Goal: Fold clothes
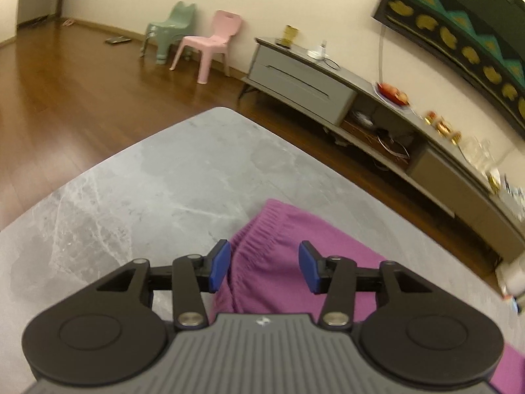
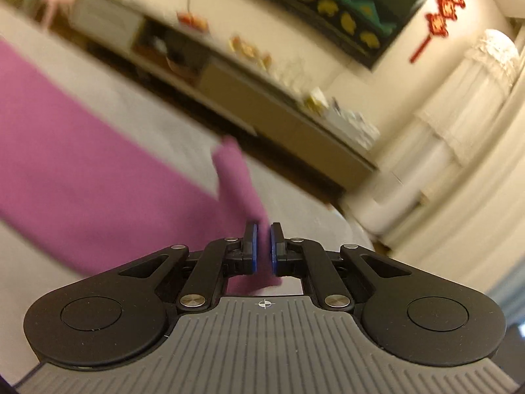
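While the left hand-held gripper (image 1: pixel 262 267) gapes over purple trousers (image 1: pixel 279 246), the right hand-held gripper (image 2: pixel 263 249) pinches their cloth.

Left gripper (image 1: pixel 264 267) and right gripper (image 2: pixel 263 249) look alike: black linkage arms with silver pivots, blue pads, round black discs, and ribbed grey body with a small white mark.

From my left wrist, garment (image 1: pixel 279 262) lay on table (image 1: pixel 147 190), waistband under my left gripper (image 1: pixel 264 267), between the parted pads. Low cabinet (image 1: pixel 305 78) stood beyond the table at 1 o'clock, two small chairs (image 1: pixel 210 46) at 11 against the wall. From my right wrist, garment spread toward 9; a lifted fold sat in my right gripper (image 2: pixel 263 251), pads pinched on it.
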Demonstrator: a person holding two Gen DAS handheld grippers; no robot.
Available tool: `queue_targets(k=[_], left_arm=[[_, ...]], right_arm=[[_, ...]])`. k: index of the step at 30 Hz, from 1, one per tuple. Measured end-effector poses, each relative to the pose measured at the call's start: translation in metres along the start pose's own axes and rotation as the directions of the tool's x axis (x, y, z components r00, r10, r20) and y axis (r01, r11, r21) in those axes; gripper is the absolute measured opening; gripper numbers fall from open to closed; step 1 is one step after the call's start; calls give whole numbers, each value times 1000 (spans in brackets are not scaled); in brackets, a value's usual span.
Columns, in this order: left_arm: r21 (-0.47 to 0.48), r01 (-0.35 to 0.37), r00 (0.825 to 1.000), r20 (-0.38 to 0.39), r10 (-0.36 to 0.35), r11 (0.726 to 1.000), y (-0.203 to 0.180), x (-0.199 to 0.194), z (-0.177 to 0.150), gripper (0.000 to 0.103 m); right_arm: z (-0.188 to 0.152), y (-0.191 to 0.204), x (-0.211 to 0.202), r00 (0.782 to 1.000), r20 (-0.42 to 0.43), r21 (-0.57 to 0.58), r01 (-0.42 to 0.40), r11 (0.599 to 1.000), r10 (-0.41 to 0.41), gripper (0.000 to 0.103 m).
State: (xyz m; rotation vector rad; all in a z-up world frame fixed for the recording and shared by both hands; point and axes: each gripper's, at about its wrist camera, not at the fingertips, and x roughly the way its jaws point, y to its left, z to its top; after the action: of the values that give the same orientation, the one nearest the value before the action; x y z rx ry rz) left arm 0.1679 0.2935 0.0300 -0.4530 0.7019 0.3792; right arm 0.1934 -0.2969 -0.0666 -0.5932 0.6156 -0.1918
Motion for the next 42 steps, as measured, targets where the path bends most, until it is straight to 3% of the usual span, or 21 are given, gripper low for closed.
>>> queue_targets(k=[2,4,5,6,8,10,12,13,17,19,20,21,24,26,31,32,33,34,35,39,42], left_arm=[[36,12,1000,-7,-12,999,-6,-6,-3,47],[64,28,1000,-6,-27,998,-10,-16,-6,48],[78,34,999,-1,-34,996,-11,-21,-8,52],[95,39,999,4,-39,995,-13,-26,-11,53],[120,39,999,7,-40,992,-14,-33,-16,54],[130,35,999,-5,-34,991,-14,-36,-21,54],[129,33,999,-21,-30,991,-15,-38,-27,54],[130,35,999,-33,-31,991,-16,-38,-29,54],[172,16,999,-48,-8,985,-20,-43,-39,55],[202,-3,999,-46,13,979,-23,-45,-45,58],[215,-14,999,-47,25,976,-24,-45,-47,60],[227,-25,998,-47,36,974,-24,-45,-49,60],[259,-48,997,-51,63,965,-26,-41,-55,61],[293,-20,996,-72,43,956,-30,-39,-62,64],[448,27,989,-143,42,894,-45,-19,-96,70],[482,12,987,-146,67,876,-44,-12,-103,59],[516,-16,985,-140,103,857,-41,-5,-108,29],[530,-37,983,-135,127,847,-35,0,-110,15],[499,-49,983,-129,130,865,-25,0,-103,5],[182,-59,996,-61,71,981,47,-42,-47,5],[26,-45,998,-53,46,999,94,-57,-32,5]], right_arm=[[-13,-9,13,996,-88,68,1,998,5,18],[-24,-35,16,991,-100,275,-60,960,91,66],[-29,-53,14,987,-73,408,-103,907,144,74],[-38,-73,16,980,-36,567,-143,811,198,80],[-56,-113,19,959,54,814,-204,543,278,80],[-84,-134,34,945,68,936,-171,308,321,78],[-104,-139,50,935,64,972,-137,189,349,75],[-103,-137,56,937,60,968,-139,209,344,73],[-64,-123,71,957,-23,845,-136,517,290,73],[-47,-104,76,951,-113,716,-123,687,288,61],[-40,-94,75,959,-181,620,-62,783,219,62],[-38,-90,73,967,-221,553,14,833,130,62],[-45,-99,67,946,-323,506,169,846,4,61],[-51,-105,58,940,-342,513,185,838,2,62],[-44,-129,-5,965,-240,659,81,748,108,65],[-38,-131,-22,971,-197,682,36,731,135,67],[-32,-130,-40,975,-145,697,-20,717,168,75],[-29,-125,-64,974,-88,703,-88,706,209,83],[-31,-118,-85,966,-43,698,-153,699,255,85],[-63,-77,-161,905,35,670,-337,661,425,89],[-93,-42,-197,877,-3,629,-372,682,481,90]])
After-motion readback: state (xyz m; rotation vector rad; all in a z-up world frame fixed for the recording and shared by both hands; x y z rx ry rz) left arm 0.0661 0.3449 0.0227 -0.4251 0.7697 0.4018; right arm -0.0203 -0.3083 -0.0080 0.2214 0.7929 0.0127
